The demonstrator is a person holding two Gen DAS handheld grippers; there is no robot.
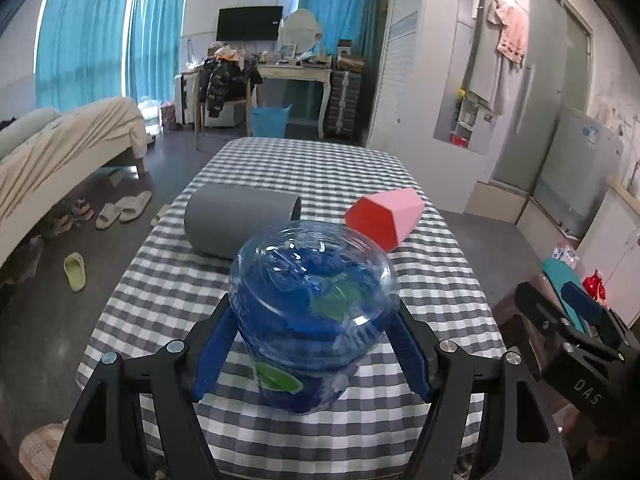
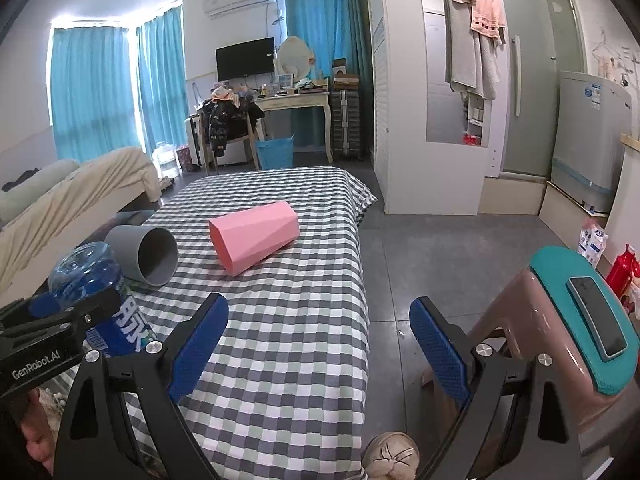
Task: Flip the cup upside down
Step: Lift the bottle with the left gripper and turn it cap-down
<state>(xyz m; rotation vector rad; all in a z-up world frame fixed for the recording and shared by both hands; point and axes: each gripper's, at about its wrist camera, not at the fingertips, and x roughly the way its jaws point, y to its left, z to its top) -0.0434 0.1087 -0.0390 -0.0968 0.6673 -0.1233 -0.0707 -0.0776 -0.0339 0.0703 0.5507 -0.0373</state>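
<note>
A clear blue plastic cup (image 1: 312,312) with a green and blue label stands between my left gripper's (image 1: 312,320) blue fingers (image 1: 212,356), which are shut on its sides. Its closed end faces up, and its lower end sits at the checked tablecloth. From the right wrist it appears at the far left as the blue cup (image 2: 84,268) in the left gripper (image 2: 60,320). A grey cup (image 1: 240,220) (image 2: 144,252) and a pink faceted cup (image 1: 384,216) (image 2: 256,236) lie on their sides behind it. My right gripper (image 2: 319,312) hangs open and empty over the table's right edge.
The table (image 2: 280,360) carries a grey and white checked cloth. A pink stool (image 2: 560,360) with a teal top and a phone (image 2: 596,316) stands to the right. A bed (image 1: 60,148) and slippers (image 1: 120,208) are on the left, and a blue basket (image 1: 270,120) is beyond the table.
</note>
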